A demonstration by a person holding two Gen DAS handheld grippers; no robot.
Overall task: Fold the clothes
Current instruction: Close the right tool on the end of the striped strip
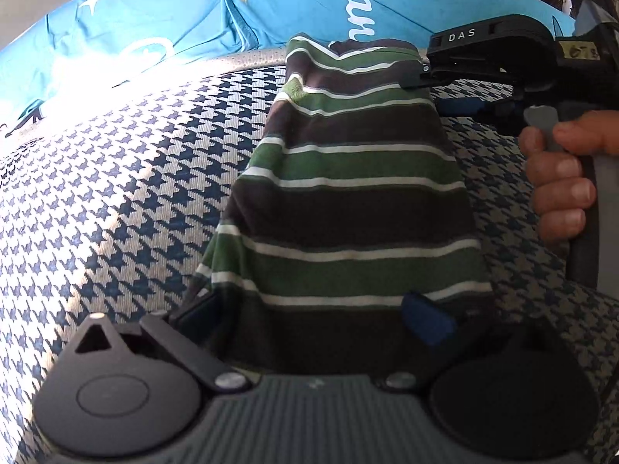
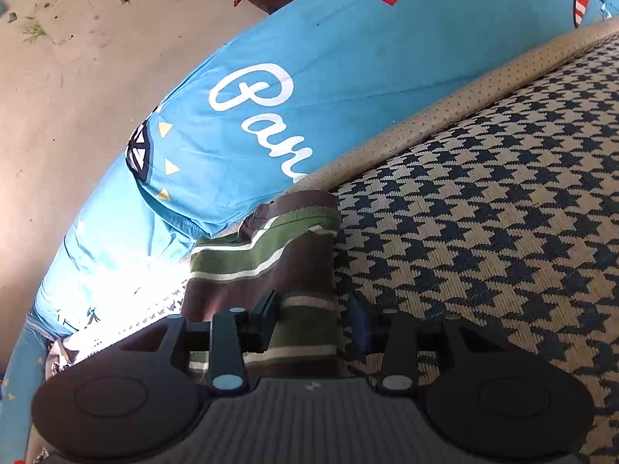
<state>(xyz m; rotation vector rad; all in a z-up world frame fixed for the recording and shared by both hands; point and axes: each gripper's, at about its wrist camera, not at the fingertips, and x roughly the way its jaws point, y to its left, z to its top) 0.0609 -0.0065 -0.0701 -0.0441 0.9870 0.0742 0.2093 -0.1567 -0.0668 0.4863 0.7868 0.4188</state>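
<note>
Left wrist view: the soft striped cloth (image 1: 348, 193) fills the middle, light and floppy. Left gripper (image 1: 313, 309) and right gripper (image 2: 313, 319) each sit spread around an edge; grab corners.

A striped garment (image 1: 348, 193), banded in green, dark brown and white, is seen laid lengthwise over a houndstooth-patterned cover (image 1: 116, 193). Its near end is flanked by the fingers of the left gripper (image 1: 309, 315), which are spread wide with the cloth lying between them. At the far right corner of the garment, the right gripper (image 1: 419, 77) is seen touching the fabric edge, its handle held by a hand (image 1: 561, 178). A blue printed cloth (image 1: 174, 19) with white lettering is seen beyond.
</note>
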